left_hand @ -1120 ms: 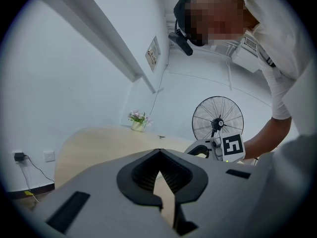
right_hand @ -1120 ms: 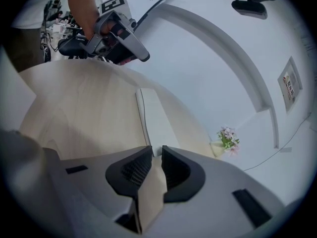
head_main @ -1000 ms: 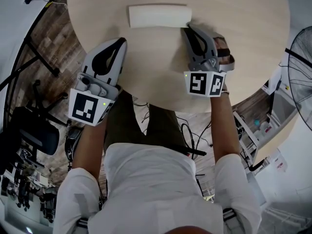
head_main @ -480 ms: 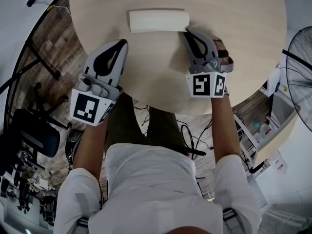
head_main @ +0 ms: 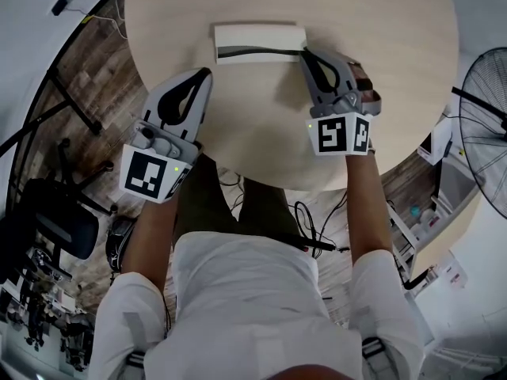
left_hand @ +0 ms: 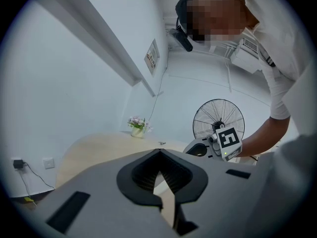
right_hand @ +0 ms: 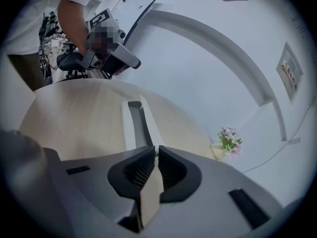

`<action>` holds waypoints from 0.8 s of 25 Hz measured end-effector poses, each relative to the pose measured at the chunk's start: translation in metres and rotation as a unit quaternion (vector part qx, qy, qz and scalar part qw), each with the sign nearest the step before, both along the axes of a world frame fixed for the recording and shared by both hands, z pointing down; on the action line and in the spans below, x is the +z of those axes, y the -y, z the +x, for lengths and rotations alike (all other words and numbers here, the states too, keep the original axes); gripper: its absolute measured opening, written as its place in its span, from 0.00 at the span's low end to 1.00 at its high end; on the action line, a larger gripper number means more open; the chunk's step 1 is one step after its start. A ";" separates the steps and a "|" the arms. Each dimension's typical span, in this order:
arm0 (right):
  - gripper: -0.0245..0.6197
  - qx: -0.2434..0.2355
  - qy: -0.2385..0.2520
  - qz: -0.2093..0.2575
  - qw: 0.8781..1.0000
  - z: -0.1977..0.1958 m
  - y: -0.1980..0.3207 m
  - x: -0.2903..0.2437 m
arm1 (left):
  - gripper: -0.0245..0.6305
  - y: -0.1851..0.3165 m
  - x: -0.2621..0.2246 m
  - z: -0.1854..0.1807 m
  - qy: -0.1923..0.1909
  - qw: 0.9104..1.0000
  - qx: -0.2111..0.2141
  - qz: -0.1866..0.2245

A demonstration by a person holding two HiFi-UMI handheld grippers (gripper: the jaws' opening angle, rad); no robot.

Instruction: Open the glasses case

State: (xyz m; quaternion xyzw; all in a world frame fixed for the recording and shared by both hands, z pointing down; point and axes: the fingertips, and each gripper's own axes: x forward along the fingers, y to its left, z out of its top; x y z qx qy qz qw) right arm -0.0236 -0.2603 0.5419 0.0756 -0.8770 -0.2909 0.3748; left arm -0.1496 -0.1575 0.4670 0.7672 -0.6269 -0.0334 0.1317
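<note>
Glasses case [head_main: 257, 42]: laid crosswise on the surface [head_main: 380, 70], well away from its near edge; a dark gap is seen along its front, with the lid slightly raised.
Right claw [head_main: 307, 52]: tips drawn almost together, nothing seen between them; set at the case's right end, by the gap.
Left claw [head_main: 206, 74]: tips closed, empty; held near the surface's near left edge, apart from the case.

White glasses case [head_main: 258, 35], slightly ajar
</note>
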 end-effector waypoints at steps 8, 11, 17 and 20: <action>0.09 -0.006 -0.009 -0.013 1.000 -0.013 0.016 -0.006 | 0.06 0.002 -0.014 -0.011 0.003 1.000 -0.005 0.007; 0.09 -0.003 -0.007 -0.024 1.000 -0.019 0.021 -0.006 | 0.06 0.001 -0.017 -0.016 0.004 1.000 -0.008 0.006; 0.09 0.004 -0.011 -0.042 0.999 -0.030 0.036 -0.003 | 0.06 0.000 -0.024 -0.023 0.008 1.000 -0.010 0.006; 0.09 0.009 -0.019 -0.048 0.999 -0.035 0.042 -0.002 | 0.06 -0.002 -0.029 -0.024 0.009 1.000 -0.011 0.007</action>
